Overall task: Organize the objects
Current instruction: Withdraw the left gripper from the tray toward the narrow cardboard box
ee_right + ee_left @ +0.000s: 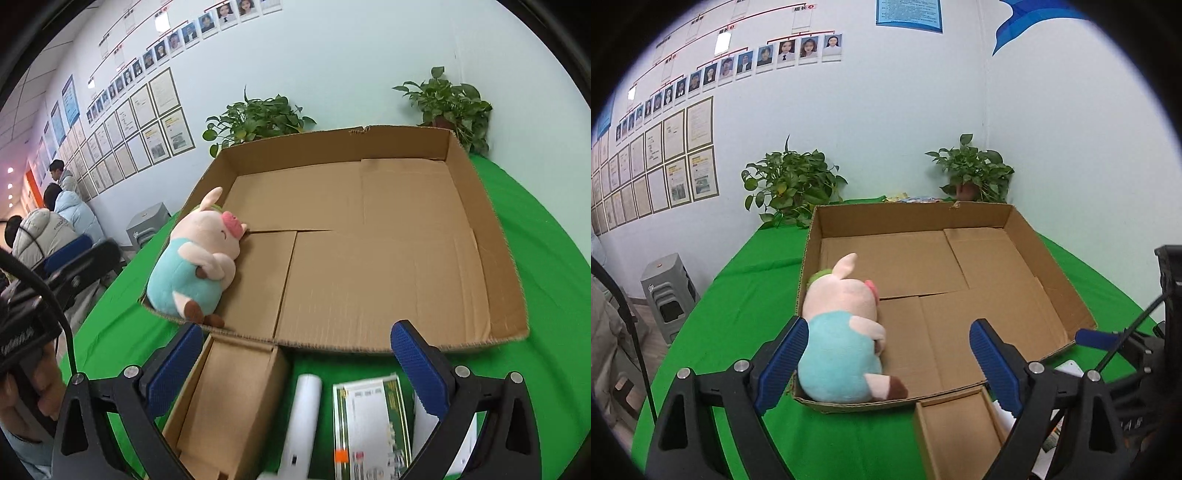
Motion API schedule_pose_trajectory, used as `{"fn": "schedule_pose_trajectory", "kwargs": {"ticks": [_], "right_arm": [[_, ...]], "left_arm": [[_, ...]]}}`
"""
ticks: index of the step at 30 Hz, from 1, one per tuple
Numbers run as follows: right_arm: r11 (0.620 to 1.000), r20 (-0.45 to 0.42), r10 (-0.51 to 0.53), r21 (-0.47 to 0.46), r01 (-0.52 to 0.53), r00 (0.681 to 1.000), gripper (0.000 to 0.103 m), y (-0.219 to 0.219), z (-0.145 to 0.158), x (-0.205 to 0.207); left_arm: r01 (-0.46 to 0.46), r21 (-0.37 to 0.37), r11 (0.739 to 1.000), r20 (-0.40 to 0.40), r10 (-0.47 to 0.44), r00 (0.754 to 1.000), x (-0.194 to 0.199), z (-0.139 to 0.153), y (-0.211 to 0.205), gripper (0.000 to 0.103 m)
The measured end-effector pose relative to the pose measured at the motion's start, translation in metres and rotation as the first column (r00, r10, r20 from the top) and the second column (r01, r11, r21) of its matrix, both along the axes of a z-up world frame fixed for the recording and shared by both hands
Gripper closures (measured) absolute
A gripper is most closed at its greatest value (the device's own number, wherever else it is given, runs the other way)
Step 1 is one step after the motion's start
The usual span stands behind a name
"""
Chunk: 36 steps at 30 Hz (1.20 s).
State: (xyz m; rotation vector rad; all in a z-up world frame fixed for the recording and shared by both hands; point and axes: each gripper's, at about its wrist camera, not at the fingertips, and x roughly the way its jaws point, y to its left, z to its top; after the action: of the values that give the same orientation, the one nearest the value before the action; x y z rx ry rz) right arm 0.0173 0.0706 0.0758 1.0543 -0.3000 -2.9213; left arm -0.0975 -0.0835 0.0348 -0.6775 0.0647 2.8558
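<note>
Plush pig point(842, 332) lying in left corner of cardboard tray point(1049, 273) on green table point(738, 295), left claw point(886, 365) wide and empty, right claw point(295, 369) wide and empty above small box point(229, 398)

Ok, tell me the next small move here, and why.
Probably lower the right gripper toward the white tube and close on it. Both grippers are open and empty, the plush pig already lies in the big cardboard box, and the tube still lies outside on the green cloth.

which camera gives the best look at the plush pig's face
The right wrist view: the plush pig lies in the cardboard box with snout and closed eye visible. The left wrist view shows mostly its back and ear.
</note>
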Motion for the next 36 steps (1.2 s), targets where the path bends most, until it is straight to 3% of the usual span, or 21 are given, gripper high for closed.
{"fn": "schedule_pose_trajectory", "kwargs": {"ticks": [6, 8, 10, 11, 12, 13, 14, 16, 17, 18, 20, 21, 22, 23, 25, 28, 31, 33, 36], "right_arm": [[1.0, -0.015, -0.019, 0.007, 0.019, 1.0, 0.001, -0.005, -0.013, 0.02], [1.0, -0.034, -0.017, 0.008, 0.017, 0.999, 0.008, -0.005, -0.011, 0.03], [0.999, -0.049, -0.02, 0.026, 0.021, 0.999, 0.039, -0.004, -0.009, 0.041], [0.999, -0.052, -0.021, 0.034, 0.023, 0.998, 0.05, -0.003, -0.01, 0.046], [0.999, -0.055, -0.021, 0.037, 0.023, 0.998, 0.068, -0.001, -0.011, 0.05], [0.999, -0.056, -0.023, 0.037, 0.025, 0.998, 0.078, 0.0, -0.012, 0.054], [0.999, -0.059, -0.026, 0.036, 0.028, 0.998, 0.079, 0.001, -0.014, 0.058], [0.999, -0.075, -0.029, 0.039, 0.032, 0.997, 0.079, 0.003, -0.015, 0.069], [0.999, -0.079, -0.027, 0.043, 0.031, 0.997, 0.079, 0.004, -0.015, 0.074], [0.998, -0.084, -0.026, 0.046, 0.03, 0.996, 0.077, 0.006, -0.015, 0.078], [0.999, -0.094, -0.016, 0.043, 0.02, 0.995, 0.045, 0.007, -0.015, 0.086], [0.999, -0.102, 0.005, 0.039, -0.001, 0.995, 0.007, 0.007, -0.017, 0.089], [0.999, -0.125, 0.018, 0.036, -0.013, 0.992, 0.001, 0.006, -0.017, 0.096], [0.999, -0.145, 0.026, 0.04, -0.021, 0.989, 0.0, 0.005, -0.018, 0.101], [0.998, -0.154, 0.04, 0.055, -0.032, 0.987, 0.0, 0.005, -0.02, 0.108], [0.997, -0.131, 0.077, 0.032, -0.073, 0.988, 0.0, 0.005, -0.03, 0.116], [0.991, -0.108, 0.133, -0.017, -0.135, 0.985, 0.001, 0.003, -0.042, 0.126], [0.978, -0.093, 0.2, -0.041, -0.204, 0.975, 0.001, -0.002, -0.053, 0.136], [0.957, -0.071, 0.28, -0.059, -0.284, 0.957, 0.002, -0.01, -0.065, 0.151]], "left_arm": [[0.0, 0.021, 1.0, 0.006, 0.0, 1.0, 0.014, 0.0, 0.01, 0.014], [0.012, 0.026, 1.0, 0.006, -0.012, 1.0, 0.02, 0.001, 0.013, 0.014], [0.018, 0.023, 1.0, 0.005, -0.018, 1.0, 0.025, 0.0, 0.018, 0.015], [0.022, 0.023, 0.999, 0.003, -0.022, 1.0, 0.03, -0.001, 0.02, 0.019], [0.03, 0.027, 0.999, 0.003, -0.03, 1.0, 0.034, -0.001, 0.021, 0.022], [0.042, 0.036, 0.998, 0.006, -0.042, 0.999, 0.037, -0.002, 0.022, 0.035], [0.059, 0.052, 0.997, 0.016, -0.06, 0.998, 0.041, -0.003, 0.022, 0.063], [0.061, 0.042, 0.997, 0.046, -0.063, 0.997, 0.044, -0.007, 0.025, 0.1], [0.052, 0.027, 0.998, 0.055, -0.053, 0.997, 0.048, -0.01, 0.027, 0.1], [0.055, 0.027, 0.998, 0.054, -0.056, 0.997, 0.051, -0.012, 0.027, 0.1], [0.044, 0.041, 0.998, 0.054, -0.046, 0.997, 0.059, -0.015, 0.025, 0.095], [0.035, 0.037, 0.999, 0.063, -0.038, 0.997, 0.061, -0.016, 0.025, 0.088], [0.032, 0.033, 0.999, 0.074, -0.034, 0.997, 0.062, -0.017, 0.024, 0.063], [0.031, 0.045, 0.999, 0.079, -0.034, 0.996, 0.065, -0.02, 0.02, 0.037], [0.005, 0.071, 0.997, 0.076, -0.01, 0.997, 0.07, -0.023, 0.012, 0.023], [-0.011, 0.049, 0.999, 0.11, 0.005, 0.994, 0.071, -0.03, 0.007, 0.023], [0.036, 0.061, 0.998, 0.151, -0.045, 0.987, 0.075, -0.041, 0.003, 0.023], [0.078, 0.091, 0.993, 0.201, -0.095, 0.975, 0.078, -0.049, -0.002, 0.023], [0.125, 0.198, 0.972, 0.27, -0.177, 0.947, 0.079, -0.061, -0.018, 0.023]]}}
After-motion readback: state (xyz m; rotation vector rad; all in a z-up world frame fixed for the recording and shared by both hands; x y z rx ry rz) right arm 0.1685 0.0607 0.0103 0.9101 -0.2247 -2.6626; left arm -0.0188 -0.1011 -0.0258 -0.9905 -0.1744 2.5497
